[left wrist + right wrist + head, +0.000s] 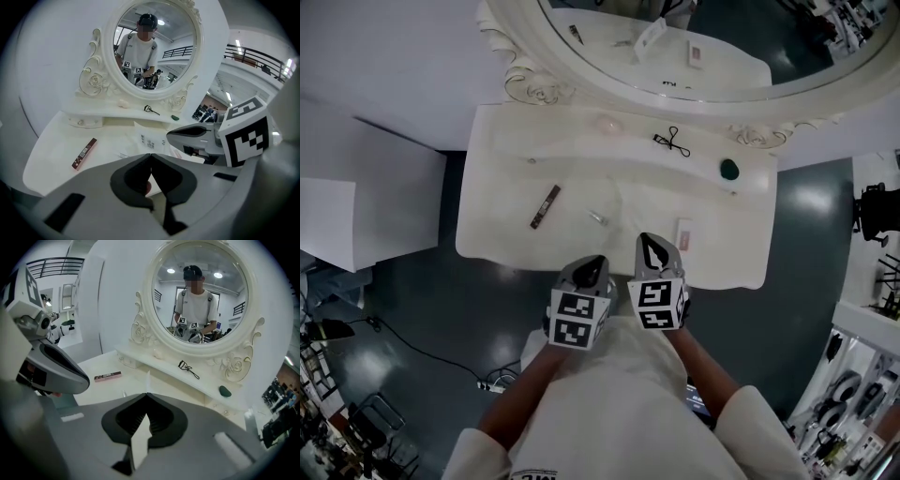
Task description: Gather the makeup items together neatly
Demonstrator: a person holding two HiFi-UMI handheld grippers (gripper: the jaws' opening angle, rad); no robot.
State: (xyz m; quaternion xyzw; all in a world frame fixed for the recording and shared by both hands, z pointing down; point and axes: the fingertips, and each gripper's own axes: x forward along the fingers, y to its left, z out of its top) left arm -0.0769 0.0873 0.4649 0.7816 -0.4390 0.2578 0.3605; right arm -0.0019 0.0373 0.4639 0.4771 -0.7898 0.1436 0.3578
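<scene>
Your task has not started yet, judging by the spread: the makeup lies scattered over the table [502, 239] and its raised back shelf [567, 142], nothing grouped.

Farthest left, at 10 o'clock from your left gripper [592, 269], the dark red stick [546, 206] lies flat and slanted on the open table, well apart from everything else. A small thin clear piece [596, 217] rests at 12 o'clock, near your left gripper. Its jaws are pressed fully together with nothing in them.

Your right gripper [653, 249] hangs just beside it over the table's near edge, jaws likewise closed at the tips. A pale wedge shows in the gap behind them; I read it as background, not a held item. Parking both closed and side by side suits a pause before choosing a first pick.

On the shelf, the pale pink round piece [607, 123] sits at 11 o'clock from the right gripper, the eyelash curler [672, 141] at 12 and the green piece [729, 170] at 1. The flat pale box [683, 233] lies near the right gripper at 2 o'clock, probably the easiest anchor to gather the others around.
</scene>
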